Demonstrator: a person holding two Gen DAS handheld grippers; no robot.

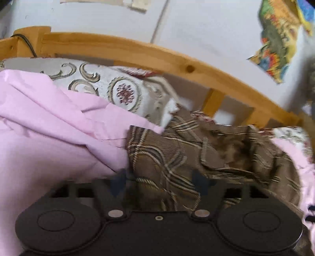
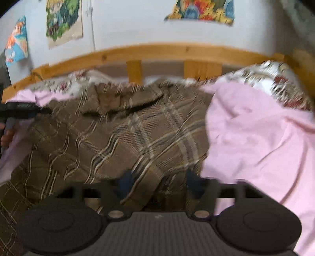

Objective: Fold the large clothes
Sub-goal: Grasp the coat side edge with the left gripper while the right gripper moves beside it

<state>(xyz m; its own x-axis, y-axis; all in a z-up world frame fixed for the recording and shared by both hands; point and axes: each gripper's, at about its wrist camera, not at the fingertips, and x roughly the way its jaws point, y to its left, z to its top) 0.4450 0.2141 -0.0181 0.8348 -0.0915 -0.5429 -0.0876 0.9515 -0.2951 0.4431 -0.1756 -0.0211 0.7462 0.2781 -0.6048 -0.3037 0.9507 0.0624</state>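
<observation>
Pale wall (image 2: 137, 29) fills the back of both views, with colourful posters (image 2: 200, 9) taped to it and a thin cable running down it. Below the wall runs a wooden bed rail (image 2: 157, 52) with short upright slats, curving across both views. The bed is covered with pink sheet (image 2: 256, 137), rumpled, and a white patterned quilt (image 1: 122, 92) with brown scrolls and red medallions bunched along the rail side. The brown plaid garment (image 2: 122, 134) lies spread on the pink sheet in the middle of the bed, collar end toward the rail, wrinkled, near edge reaching down to both grippers. No containers in view. Right gripper (image 2: 159, 183): jaws wide apart, a fold of the plaid garment lying between the dark blue fingertips (image 2: 126, 181), pads not pressing on it. Left gripper (image 1: 159, 183): jaws also wide, plaid cloth between the tips, not clamped; pink sheet just beside its left finger. In the right wrist view, the left gripper's black body and part of a hand (image 2: 7, 135) show at the far left edge. Both views motion-blurred.
</observation>
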